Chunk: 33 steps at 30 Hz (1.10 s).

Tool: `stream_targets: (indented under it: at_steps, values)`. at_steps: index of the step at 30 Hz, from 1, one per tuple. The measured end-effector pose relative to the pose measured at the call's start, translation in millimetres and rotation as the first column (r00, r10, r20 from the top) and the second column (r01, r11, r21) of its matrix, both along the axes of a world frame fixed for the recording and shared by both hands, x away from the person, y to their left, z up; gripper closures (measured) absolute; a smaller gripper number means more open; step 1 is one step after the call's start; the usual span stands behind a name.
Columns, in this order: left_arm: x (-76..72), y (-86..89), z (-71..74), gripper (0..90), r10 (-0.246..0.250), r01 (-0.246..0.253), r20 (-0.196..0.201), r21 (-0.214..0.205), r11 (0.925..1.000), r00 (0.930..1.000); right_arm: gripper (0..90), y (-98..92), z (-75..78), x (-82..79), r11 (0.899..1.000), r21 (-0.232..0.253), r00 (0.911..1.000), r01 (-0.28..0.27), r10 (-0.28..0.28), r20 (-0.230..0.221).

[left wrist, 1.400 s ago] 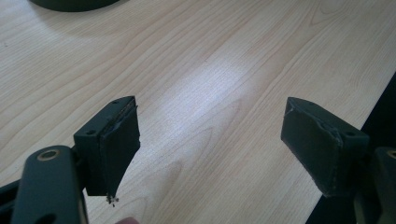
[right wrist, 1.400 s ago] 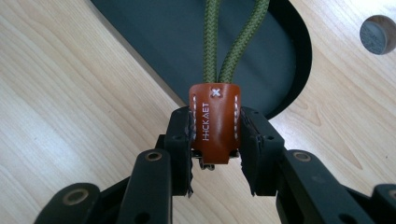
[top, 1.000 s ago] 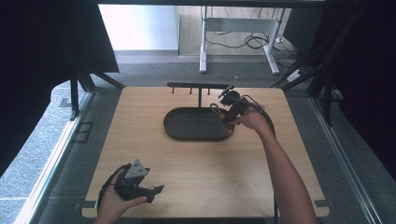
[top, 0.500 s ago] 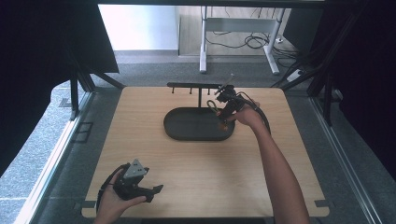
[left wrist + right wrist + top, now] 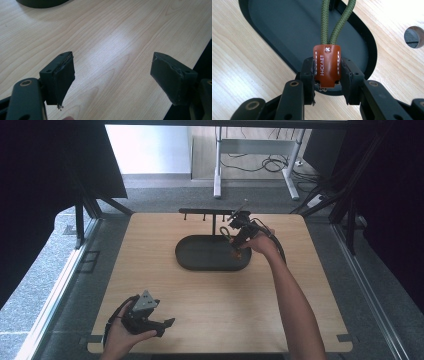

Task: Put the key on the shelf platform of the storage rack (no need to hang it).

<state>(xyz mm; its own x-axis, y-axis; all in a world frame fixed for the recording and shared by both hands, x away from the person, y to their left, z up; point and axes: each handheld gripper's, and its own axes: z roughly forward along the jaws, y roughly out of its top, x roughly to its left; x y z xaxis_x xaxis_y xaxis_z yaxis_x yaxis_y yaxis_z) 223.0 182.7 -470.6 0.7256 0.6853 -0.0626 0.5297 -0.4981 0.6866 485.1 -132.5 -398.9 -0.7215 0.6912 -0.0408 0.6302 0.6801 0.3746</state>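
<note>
the right gripper (image 5: 327, 82) is clamped on the brown leather tab (image 5: 327, 65) of a keychain, and its olive cord loop (image 5: 337, 22) runs up and out of the top of the right gripper view. in the high view that gripper (image 5: 239, 240) sits just right of centre, over the right end of the black oval tray (image 5: 200, 260), close under the black hook rack (image 5: 207, 212) that stands behind the tray.

the step in hand looks like getting the loop onto one of the rack's pegs. to do it well, i'd keep the squeeze on the leather firm, since the tab is only pinched along its sides and could twist. the loop should hang open and face the peg, then travel level along it until the cord is well past the tip; only then ease off. i can't tell from here whether the cord already touches a peg.

the left gripper (image 5: 145, 317) rests low in the lower left of the high view on the wooden table (image 5: 210, 305), its jaws standing wide with nothing between them. it should stay put, clear of the work.
</note>
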Motion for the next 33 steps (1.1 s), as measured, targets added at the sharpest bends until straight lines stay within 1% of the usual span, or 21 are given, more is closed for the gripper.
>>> stream_targets:
  at_steps: [5,9,19,25,33]
  values:
    - [0.1,0.3,-0.2,20.0,0.000,0.000,0.000,0.002,1.0000,1.0000,66.5,2.0,-4.7,2.8,1.000,0.001,1.0000,0.000,0.000,0.005]
    - [0.2,0.2,-0.3,20.0,0.000,0.000,0.000,0.002,1.0000,1.0000,66.4,1.8,-10.8,4.2,1.000,0.022,1.0000,0.009,-0.009,-0.002]
    - [0.4,-1.3,-1.4,20.0,-0.005,0.005,-0.003,0.007,1.0000,1.0000,66.2,0.6,-23.6,4.1,0.999,0.034,0.9998,0.018,-0.018,0.003]
    - [0.4,-1.3,-1.4,20.0,-0.005,0.005,-0.003,0.007,1.0000,1.0000,66.1,1.5,-27.0,3.8,0.999,0.035,0.9999,0.015,-0.015,0.007]
    - [0.3,-0.8,-1.0,20.0,-0.004,0.004,-0.001,0.008,1.0000,1.0000,65.0,4.0,-32.1,2.9,0.999,0.031,1.0000,0.008,-0.008,-0.001]
